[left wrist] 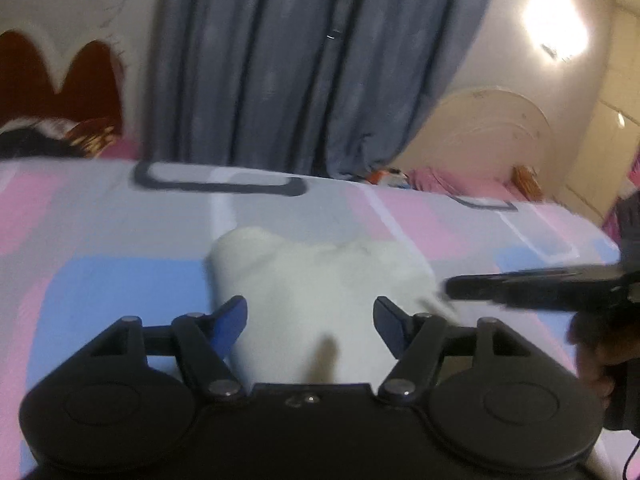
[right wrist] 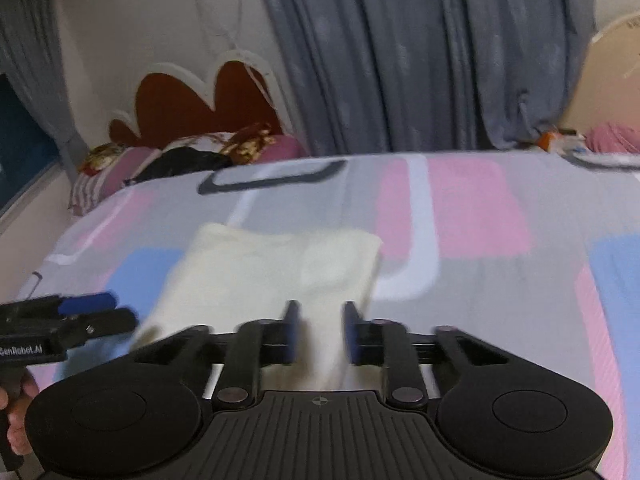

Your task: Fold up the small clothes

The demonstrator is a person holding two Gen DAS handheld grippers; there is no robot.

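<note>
White cloth (right wrist: 272, 276) lying folded on the bed (right wrist: 472, 264), on a sheet patterned in pink, blue and grey blocks. Far edge of the cloth straight in the right wrist view, humped and rounded in the left wrist view (left wrist: 316, 280); picture blurred, so finer creases not readable.

Left claw (left wrist: 310, 320) over the near part of the cloth, fingers spread wide, blue pads well apart, cloth showing in the gap but not pinched: released. Seen also from the side at the left edge of the right wrist view (right wrist: 116, 308), beside the cloth's near left corner, with a hand (right wrist: 16, 416) on its grip.

Right claw (right wrist: 320, 332) over the near right part of the cloth, fingers drawn close with only a narrow gap, white fabric filling that gap. Whether the pads actually press the fabric: cannot tell through the blur. Same claw reaching in from the right in the left wrist view (left wrist: 452, 286), tips at the cloth's right edge.

Beyond the bed: grey curtain (left wrist: 304, 68), dark red headboard (right wrist: 200, 104), pillows (right wrist: 120, 168).
</note>
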